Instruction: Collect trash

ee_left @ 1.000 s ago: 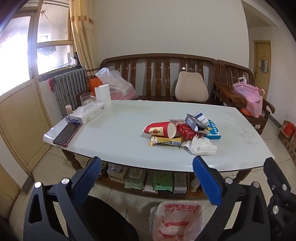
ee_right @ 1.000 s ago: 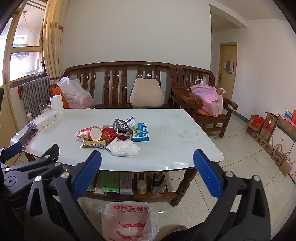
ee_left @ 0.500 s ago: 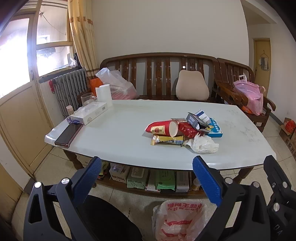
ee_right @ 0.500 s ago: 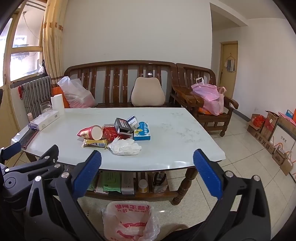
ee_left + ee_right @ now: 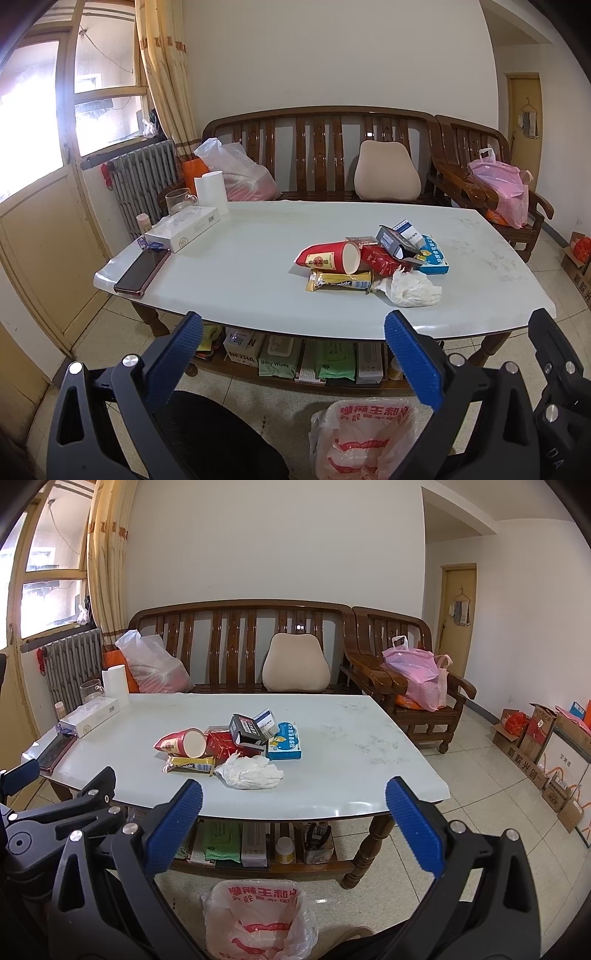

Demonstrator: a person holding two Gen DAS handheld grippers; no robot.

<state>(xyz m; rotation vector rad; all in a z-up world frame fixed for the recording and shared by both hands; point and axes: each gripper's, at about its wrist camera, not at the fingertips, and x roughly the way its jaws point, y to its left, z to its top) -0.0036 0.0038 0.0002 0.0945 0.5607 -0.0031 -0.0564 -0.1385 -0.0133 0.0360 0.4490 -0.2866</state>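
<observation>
Nearest, both grippers hang short of the table with nothing between their blue pads: the left gripper (image 5: 293,360) has its jaws spread wide, and the right gripper (image 5: 293,836) is spread the same way. On the floor just below them, in front of the table's near edge, stands a plastic bag (image 5: 258,919) with red print, its mouth open upward; this looks like where the trash goes.

Farther on, the trash lies in one heap on the tabletop (image 5: 240,280), toward the near edge and right of its middle. Closest to that edge are a crumpled tissue (image 5: 249,771) and, just left of it, a gold snack wrapper (image 5: 190,765). Behind them a red paper cup (image 5: 183,743) lies on its side, its mouth facing the grippers, touching a red packet (image 5: 225,746). Behind those sit a dark box (image 5: 246,730) and a blue carton (image 5: 284,746).

At the far left corner rest a phone (image 5: 142,270), a white box (image 5: 183,229) and a paper roll (image 5: 211,192), probably not trash.

Nothing seems collected yet; this is the approach. The next move calls for reaching over the near edge, closing on the tissue or wrapper, then lowering it into the bag.
</observation>
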